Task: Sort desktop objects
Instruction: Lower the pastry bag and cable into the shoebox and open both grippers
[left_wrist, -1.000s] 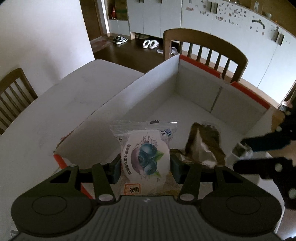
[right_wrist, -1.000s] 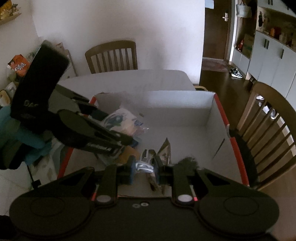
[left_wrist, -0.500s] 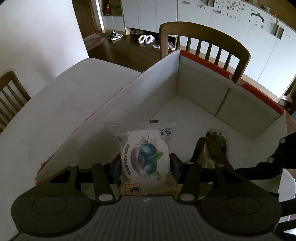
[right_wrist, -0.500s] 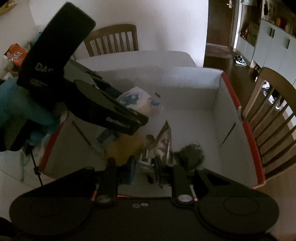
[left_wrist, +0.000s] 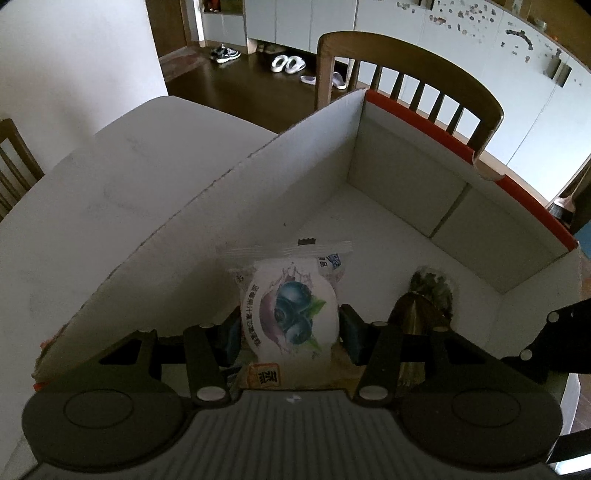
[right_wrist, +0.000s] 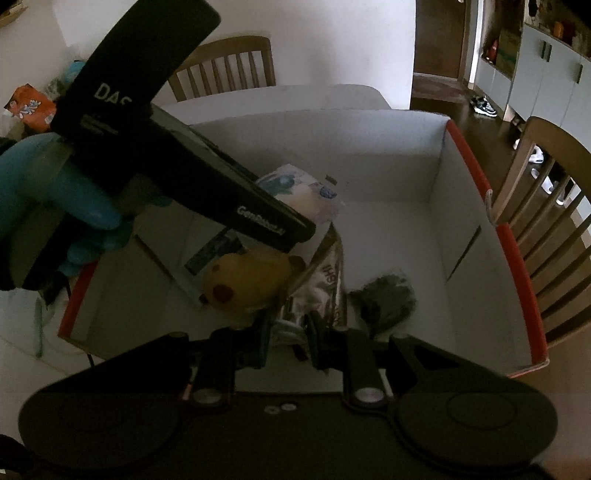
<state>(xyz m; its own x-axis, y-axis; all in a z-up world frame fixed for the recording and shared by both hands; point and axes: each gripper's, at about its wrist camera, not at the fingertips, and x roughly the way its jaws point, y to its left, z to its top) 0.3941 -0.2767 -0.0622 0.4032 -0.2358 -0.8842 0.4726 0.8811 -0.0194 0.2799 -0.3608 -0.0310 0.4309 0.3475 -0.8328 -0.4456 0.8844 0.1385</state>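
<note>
Tongs state first: left tongs (left_wrist: 290, 332) are clenched on a blueberry snack packet (left_wrist: 291, 314), pads pressing both of its side edges; right tongs (right_wrist: 286, 338) are clenched narrow on a silvery foil packet (right_wrist: 325, 280).

Both packets hang inside a white cardboard box (left_wrist: 406, 177) with a red rim, which sits on the white counter (left_wrist: 110, 177). In the left wrist view the blueberry packet's long axis runs 6 to 12 o'clock, straight out from the tongs, its sealed top edge at 12, with the box floor showing beyond it. The foil packet shows at 3 o'clock of it, close by, with a dark tuft past it.

In the right wrist view the foil packet stands on edge, long axis 6 to 12, with a yellow plush toy (right_wrist: 247, 282) touching or just beside it at 9 o'clock and a dark feathery tuft (right_wrist: 384, 299) at 3 o'clock. The left tongs body crosses from 10 o'clock, held by a hand in a blue glove (right_wrist: 62, 199).

Judgement: the coming move is a drop into the box, and each packet is already past the rim. Open floor lies toward 12 and 1 o'clock in both views; the near corner is crowded. The two tongs are close, so collision between them is the risk. Box walls are tall at 9 o'clock for the left tongs. Wooden chairs (left_wrist: 410, 74) stand behind the far wall, clear of the work.
</note>
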